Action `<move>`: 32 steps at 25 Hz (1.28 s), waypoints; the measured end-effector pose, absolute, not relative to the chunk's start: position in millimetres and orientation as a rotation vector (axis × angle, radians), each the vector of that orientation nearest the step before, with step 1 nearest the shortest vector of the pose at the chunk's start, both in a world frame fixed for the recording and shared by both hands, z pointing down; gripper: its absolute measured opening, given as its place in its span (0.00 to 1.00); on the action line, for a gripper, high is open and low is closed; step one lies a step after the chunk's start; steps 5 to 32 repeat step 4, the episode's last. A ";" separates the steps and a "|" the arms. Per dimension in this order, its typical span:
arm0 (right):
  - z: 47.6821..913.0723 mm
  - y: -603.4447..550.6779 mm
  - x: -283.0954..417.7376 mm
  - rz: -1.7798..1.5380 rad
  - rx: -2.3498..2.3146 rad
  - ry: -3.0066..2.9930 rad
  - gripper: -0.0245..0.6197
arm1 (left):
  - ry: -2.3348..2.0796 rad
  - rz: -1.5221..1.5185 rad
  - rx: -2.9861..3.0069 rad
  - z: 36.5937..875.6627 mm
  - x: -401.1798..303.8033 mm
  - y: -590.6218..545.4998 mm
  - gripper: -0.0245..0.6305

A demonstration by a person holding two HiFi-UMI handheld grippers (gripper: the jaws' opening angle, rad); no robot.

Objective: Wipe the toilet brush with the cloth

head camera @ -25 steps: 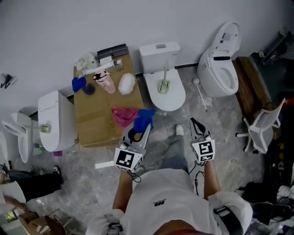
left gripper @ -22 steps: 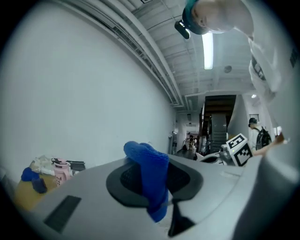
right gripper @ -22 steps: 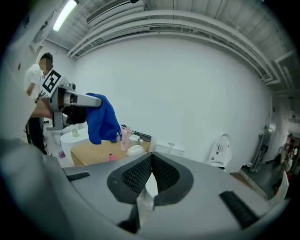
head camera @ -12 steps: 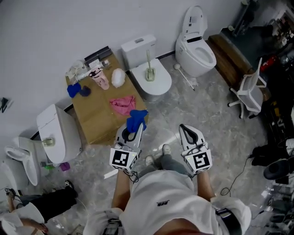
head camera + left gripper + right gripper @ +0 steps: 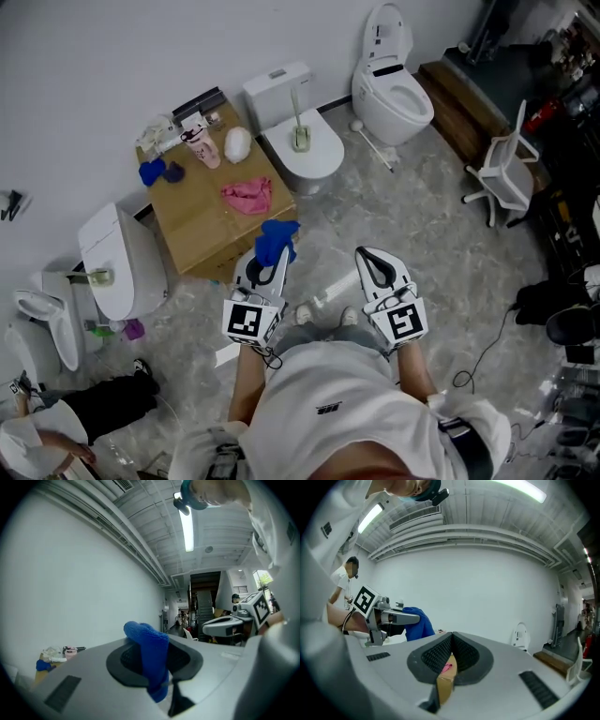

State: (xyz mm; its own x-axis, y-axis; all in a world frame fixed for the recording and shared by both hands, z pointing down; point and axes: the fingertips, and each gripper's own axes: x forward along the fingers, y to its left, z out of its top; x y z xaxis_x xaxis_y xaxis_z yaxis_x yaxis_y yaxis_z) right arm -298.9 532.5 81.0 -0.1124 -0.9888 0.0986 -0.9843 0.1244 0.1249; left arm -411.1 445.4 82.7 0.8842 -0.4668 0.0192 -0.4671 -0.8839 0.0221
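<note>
Shows, from the head view, a person standing on a grey marbled floor (image 5: 422, 253) with a claw in each hand, both held out level in front of the body. Left claw (image 5: 272, 259) (image 5: 157, 677) clamped on a blue fuzzy cloth (image 5: 277, 234) (image 5: 152, 651), with the fabric bunched up above the dark pads and a short end hanging below them. Right claw (image 5: 371, 256) (image 5: 451, 639) closed tip to tip and holding nothing; only a sliver of brown table and pink fabric is visible through the slot behind the meeting tips. Shows the pale toilet brush (image 5: 297, 111) upright in its holder on the closed lid of a white toilet (image 5: 321, 161) against the wall, well apart from both claws and from the cloth. Left of that toilet, a brown cardboard-coloured table (image 5: 202, 230) carrying a crumpled pink cloth (image 5: 247, 195), a white rounded object (image 5: 237, 143), a pink bottle (image 5: 206, 150) and two small blue items (image 5: 155, 172). Right of it, a second white toilet with raised lid (image 5: 394, 89); between the two, a white-headed stick (image 5: 372, 142) lying on the floor. At far right, a white swivel chair (image 5: 499, 178).
</note>
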 end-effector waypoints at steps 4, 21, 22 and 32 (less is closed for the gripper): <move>87.4 550.1 -296.7 -0.046 1.993 -2.242 0.03 | -0.774 0.018 3.035 86.1 -412.0 463.7 0.17; 87.4 550.1 -296.7 -0.046 1.993 -2.242 0.03 | -0.774 0.018 3.035 86.1 -412.0 463.7 0.17; 87.4 550.1 -296.7 -0.046 1.993 -2.242 0.03 | -0.774 0.018 3.035 86.1 -412.0 463.7 0.17; 87.4 550.1 -296.7 -0.046 1.993 -2.242 0.03 | -0.774 0.018 3.035 86.1 -412.0 463.7 0.17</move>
